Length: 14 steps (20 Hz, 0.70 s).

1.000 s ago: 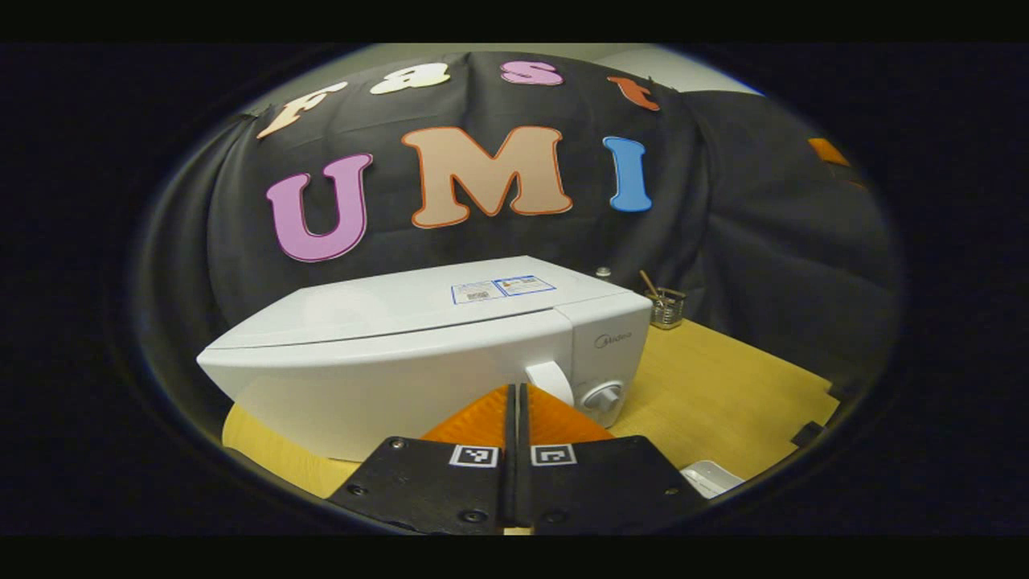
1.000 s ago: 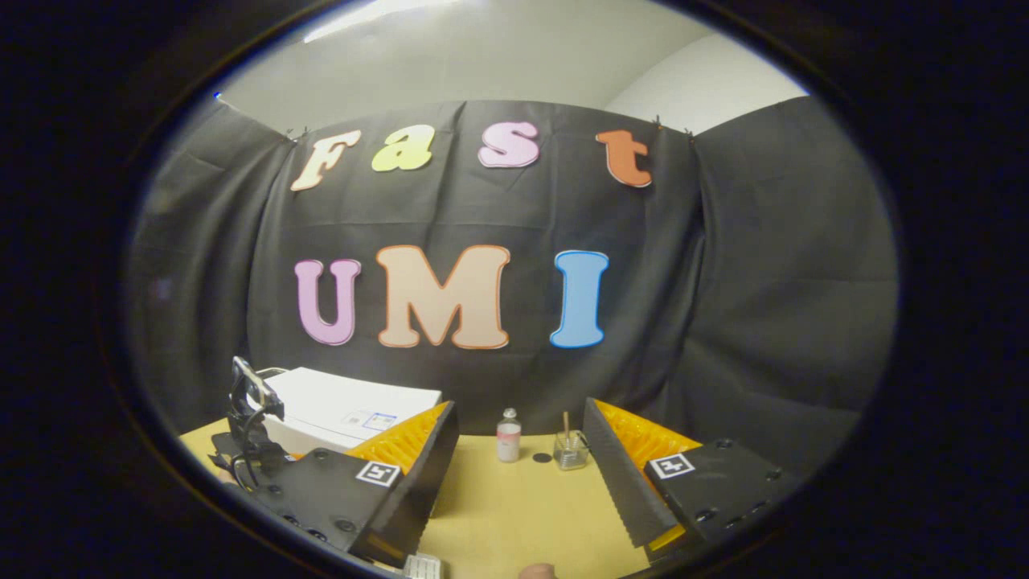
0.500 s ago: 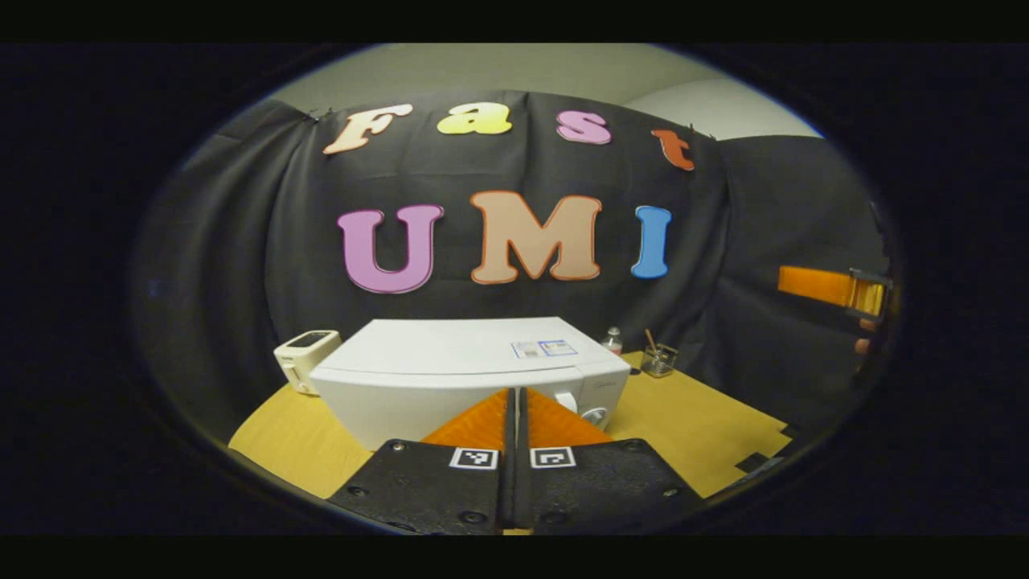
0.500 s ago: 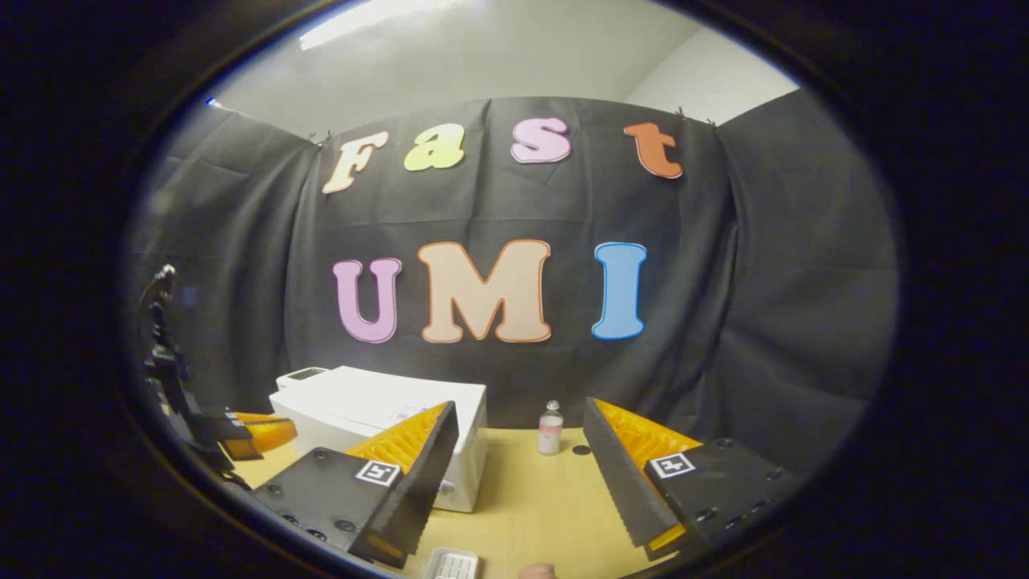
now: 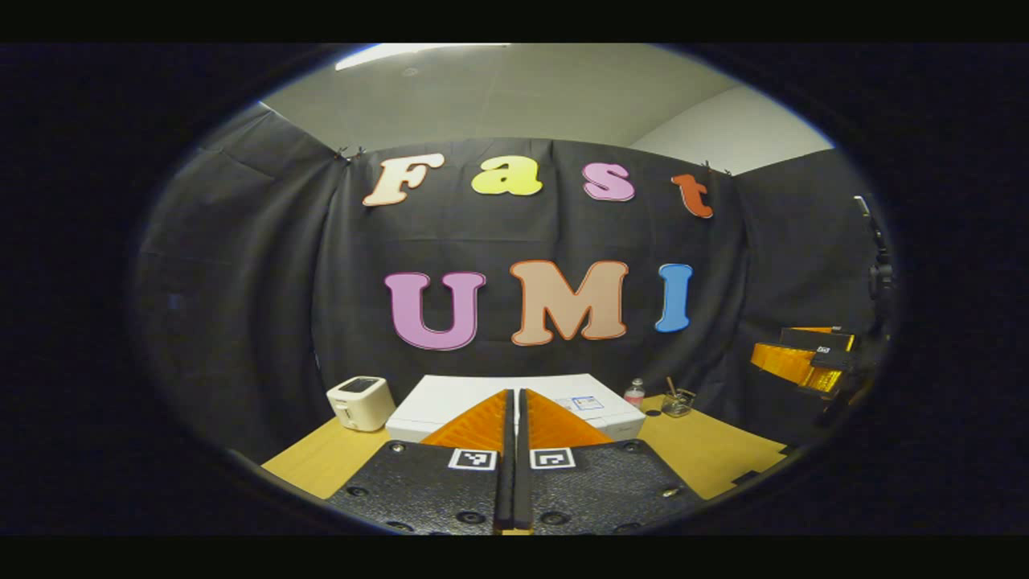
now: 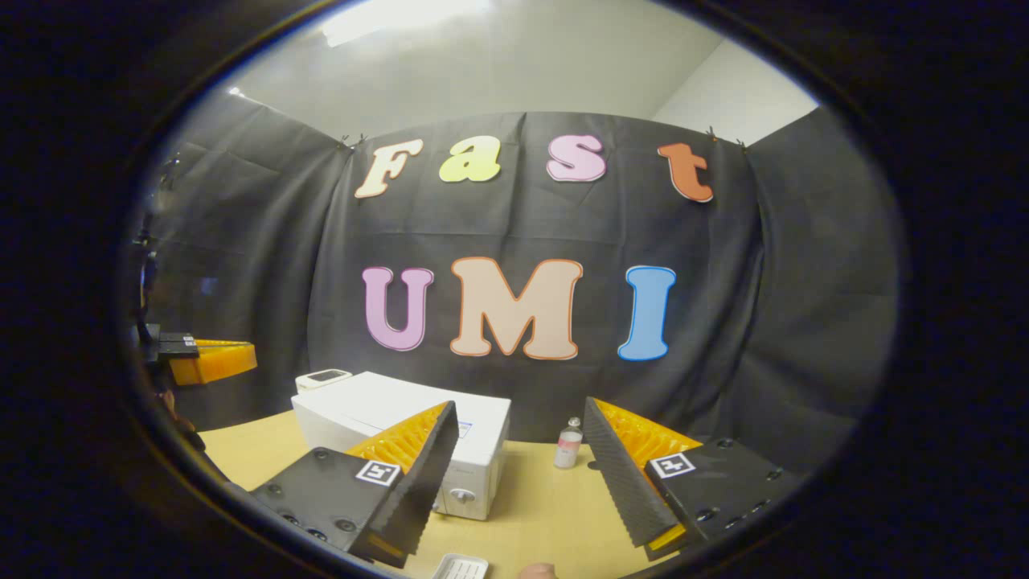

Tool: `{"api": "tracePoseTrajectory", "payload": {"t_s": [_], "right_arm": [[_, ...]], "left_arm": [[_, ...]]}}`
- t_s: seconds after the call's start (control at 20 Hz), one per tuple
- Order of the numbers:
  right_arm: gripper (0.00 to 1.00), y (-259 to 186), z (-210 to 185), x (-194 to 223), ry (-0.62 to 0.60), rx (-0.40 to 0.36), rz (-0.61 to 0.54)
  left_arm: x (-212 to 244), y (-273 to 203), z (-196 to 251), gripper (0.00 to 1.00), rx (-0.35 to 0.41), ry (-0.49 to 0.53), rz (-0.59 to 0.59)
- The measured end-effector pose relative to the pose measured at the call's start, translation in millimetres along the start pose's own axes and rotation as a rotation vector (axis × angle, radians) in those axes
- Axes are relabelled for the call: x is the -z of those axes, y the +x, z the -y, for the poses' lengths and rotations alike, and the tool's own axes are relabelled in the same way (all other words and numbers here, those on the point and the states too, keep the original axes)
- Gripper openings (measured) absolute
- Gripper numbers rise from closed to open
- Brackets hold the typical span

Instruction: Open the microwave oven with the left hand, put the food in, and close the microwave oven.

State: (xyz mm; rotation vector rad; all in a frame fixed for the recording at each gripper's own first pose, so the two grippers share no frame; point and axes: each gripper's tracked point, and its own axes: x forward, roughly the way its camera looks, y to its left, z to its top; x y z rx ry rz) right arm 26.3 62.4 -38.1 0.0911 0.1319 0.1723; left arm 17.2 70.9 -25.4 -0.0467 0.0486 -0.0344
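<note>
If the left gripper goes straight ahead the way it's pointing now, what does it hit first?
Probably the microwave. The left gripper, fingers shut together, points at its white top just beyond the tips. It seems to sit higher than the microwave, so it might skim over toward the cloth wall; depth is unclear.

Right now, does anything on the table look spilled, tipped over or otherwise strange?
Nothing stands out. The microwave sits squarely on the table with its door shut, the toaster stands upright beside it, and the small bottle is upright, with no spill visible around them.
</note>
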Motion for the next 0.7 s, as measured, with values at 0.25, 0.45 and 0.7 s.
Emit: {"api": "tracePoseTrajectory", "payload": {"t_s": [0.25,0.45,0.7], "right_arm": [[0.87,-4.7,-12.6,-4.7,-0.023,0.007,0.020],[0.89,-11.0,-15.2,-1.3,-0.030,0.010,0.016],[0.94,-14.5,-11.1,-2.5,-0.029,0.024,0.020]], "left_arm": [[6.4,-7.7,7.9,0.92,0.019,0.008,0.009],[6.6,-11.7,8.1,0.96,0.017,0.005,0.010],[2.6,-9.2,11.0,0.95,0.024,0.005,0.027]]}}
